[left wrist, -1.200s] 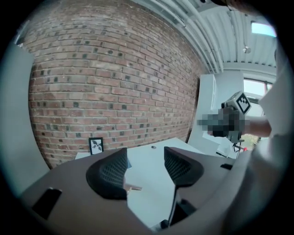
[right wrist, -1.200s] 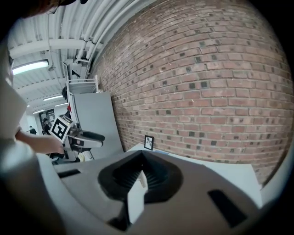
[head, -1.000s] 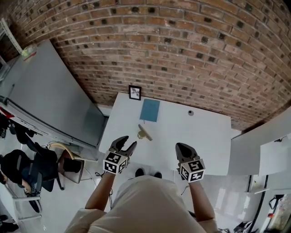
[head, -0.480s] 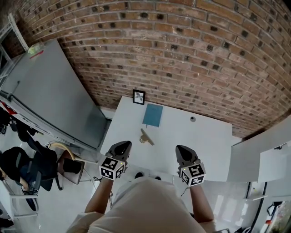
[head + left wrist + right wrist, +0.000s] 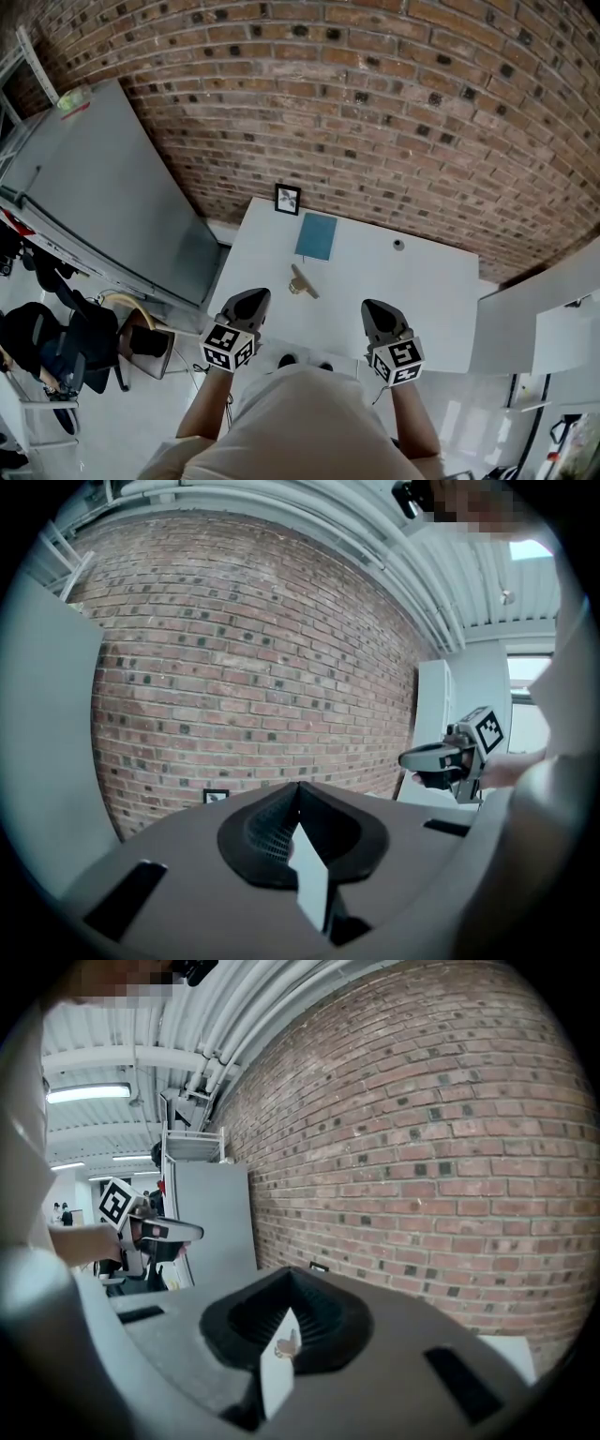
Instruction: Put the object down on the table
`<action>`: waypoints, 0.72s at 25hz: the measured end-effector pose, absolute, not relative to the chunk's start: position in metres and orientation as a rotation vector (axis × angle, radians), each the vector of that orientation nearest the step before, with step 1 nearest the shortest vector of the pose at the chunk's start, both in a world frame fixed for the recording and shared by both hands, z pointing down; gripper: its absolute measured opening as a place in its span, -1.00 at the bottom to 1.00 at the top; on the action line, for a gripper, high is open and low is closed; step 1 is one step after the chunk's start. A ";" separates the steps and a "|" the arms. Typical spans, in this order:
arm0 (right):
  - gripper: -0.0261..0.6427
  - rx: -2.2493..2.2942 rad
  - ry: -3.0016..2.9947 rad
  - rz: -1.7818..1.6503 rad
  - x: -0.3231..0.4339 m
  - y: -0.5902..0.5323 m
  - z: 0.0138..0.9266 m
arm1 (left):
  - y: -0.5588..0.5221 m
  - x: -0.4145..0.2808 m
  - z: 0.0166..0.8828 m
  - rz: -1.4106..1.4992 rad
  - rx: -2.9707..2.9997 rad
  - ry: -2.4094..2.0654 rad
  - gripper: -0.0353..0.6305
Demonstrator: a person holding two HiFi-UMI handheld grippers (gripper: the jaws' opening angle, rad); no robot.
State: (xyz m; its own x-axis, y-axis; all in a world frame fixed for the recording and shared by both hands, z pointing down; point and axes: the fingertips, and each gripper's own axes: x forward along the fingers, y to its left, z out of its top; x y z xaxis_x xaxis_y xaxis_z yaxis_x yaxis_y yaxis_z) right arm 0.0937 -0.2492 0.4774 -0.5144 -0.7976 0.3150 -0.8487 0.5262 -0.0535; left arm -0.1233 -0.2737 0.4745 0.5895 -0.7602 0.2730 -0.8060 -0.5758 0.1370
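Lying on the white table point(image 5: 412, 291) is the object point(image 5: 301, 280), a small tan piece with a slim bar across a rounder base, resting free of both grippers and a little beyond their tips, closer to the left one. The left gripper point(image 5: 255, 296) hangs over the near edge of the table with its marker cube toward the person; its own view shows the two jaws point(image 5: 298, 789) pressed together at the tips. They have just been closing, and nothing sits between them. The right gripper point(image 5: 373, 307) is held level with it on the other side, well apart from it, and in its own view the jaws point(image 5: 291, 1275) likewise meet at the tips with nothing gripped. Each gripper also shows in the other's view, out to the side with its tips together point(image 5: 412, 758) point(image 5: 187, 1231). Farther back on the table a blue notebook point(image 5: 316, 236) lies flat, and behind it a small black picture frame point(image 5: 287, 199) stands at the far edge against the brick wall point(image 5: 375, 112). A small round thing point(image 5: 398, 245) sits alone toward the far right of the table, too small to make out. A tall grey cabinet point(image 5: 103, 197) stands just beside the table on the left.
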 end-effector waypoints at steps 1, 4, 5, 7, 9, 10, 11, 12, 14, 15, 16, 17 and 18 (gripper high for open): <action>-0.92 1.385 -2.517 0.292 0.093 -0.248 0.477 | -0.273 -0.123 0.475 0.267 2.573 -1.291 -0.92; -0.92 1.383 -2.515 0.288 0.092 -0.247 0.476 | -0.272 -0.123 0.475 0.262 2.570 -1.287 -0.92; -0.92 1.383 -2.514 0.287 0.092 -0.246 0.476 | -0.272 -0.124 0.475 0.259 2.569 -1.287 -0.92; -0.92 1.385 -2.511 0.288 0.092 -0.245 0.476 | -0.272 -0.125 0.475 0.255 2.566 -1.287 -0.92; -0.92 1.387 -2.509 0.290 0.091 -0.245 0.476 | -0.272 -0.127 0.475 0.254 2.563 -1.285 -0.92; -0.92 1.388 -2.508 0.291 0.091 -0.245 0.477 | -0.272 -0.128 0.476 0.254 2.563 -1.285 -0.92; -0.92 1.387 -2.508 0.291 0.090 -0.245 0.477 | -0.271 -0.128 0.476 0.253 2.562 -1.283 -0.92; -0.92 1.386 -2.509 0.290 0.090 -0.244 0.477 | -0.271 -0.128 0.476 0.253 2.562 -1.282 -0.92; -0.92 1.385 -2.509 0.289 0.089 -0.244 0.476 | -0.271 -0.128 0.477 0.253 2.563 -1.281 -0.92; -0.92 1.385 -2.509 0.287 0.089 -0.244 0.476 | -0.271 -0.128 0.476 0.253 2.562 -1.281 -0.92; -0.92 1.385 -2.509 0.286 0.089 -0.244 0.476 | -0.271 -0.127 0.477 0.255 2.561 -1.281 -0.92; -0.92 1.386 -2.509 0.285 0.089 -0.244 0.475 | -0.272 -0.127 0.477 0.257 2.560 -1.281 -0.92; -0.92 1.386 -2.510 0.284 0.089 -0.245 0.475 | -0.272 -0.127 0.477 0.259 2.558 -1.281 -0.92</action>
